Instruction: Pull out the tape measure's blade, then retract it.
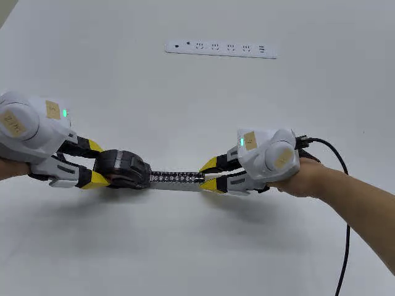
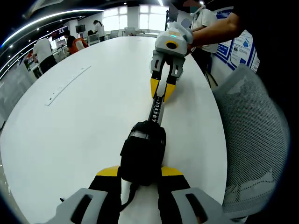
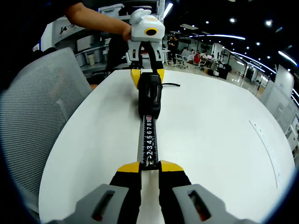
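Clamping chunky black case (image 1: 122, 168): left tool (image 1: 97, 163) | flat numbered blade (image 1: 176, 177): right tool (image 1: 207, 175)

- You hold two hand-held grippers: the left hand-held gripper (image 1: 99, 163) and the right hand-held gripper (image 1: 208, 174).
- You have one tape measure (image 1: 123, 168), with one blade (image 1: 176, 177) showing.
- One white power strip (image 1: 220, 49) lies on your one tabletop (image 1: 185, 105).
- One black cable (image 1: 342, 185) runs by your right arm.
- One mesh chair (image 2: 254, 135) stands at the tabletop's edge.
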